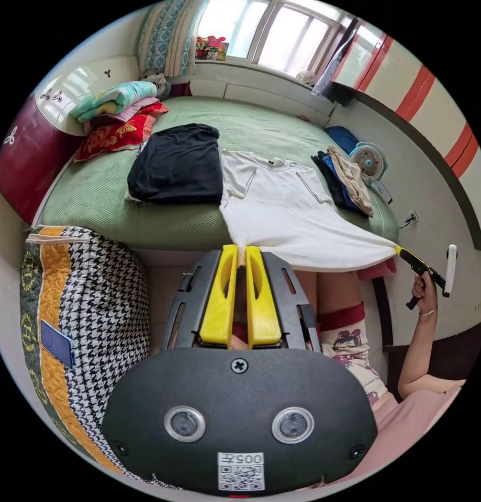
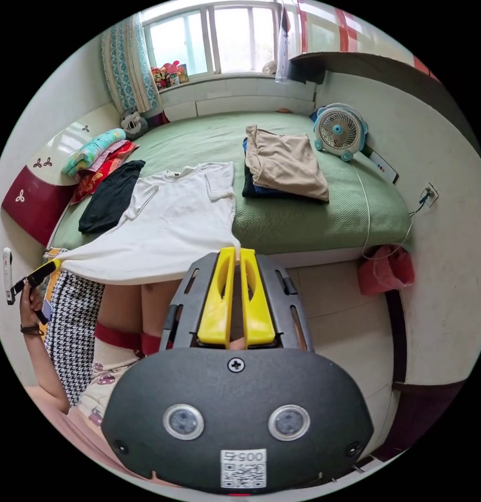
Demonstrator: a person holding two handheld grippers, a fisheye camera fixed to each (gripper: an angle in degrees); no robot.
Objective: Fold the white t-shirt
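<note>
now | both grippers [image 1: 242,250] [image 2: 233,251] clamped on white t-shirt [image 1: 282,209] hem | black garment [image 1: 177,164] touching left | folded pile [image 2: 282,164] right

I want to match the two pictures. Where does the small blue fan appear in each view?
Left gripper view: the small blue fan stands at the right, against the wall, just beyond the pile of folded clothes.
Right gripper view: the fan stands at the upper right, on the green bed, right of the same pile.
Shared landmark: the white t-shirt, spread on the bed in both.
</note>
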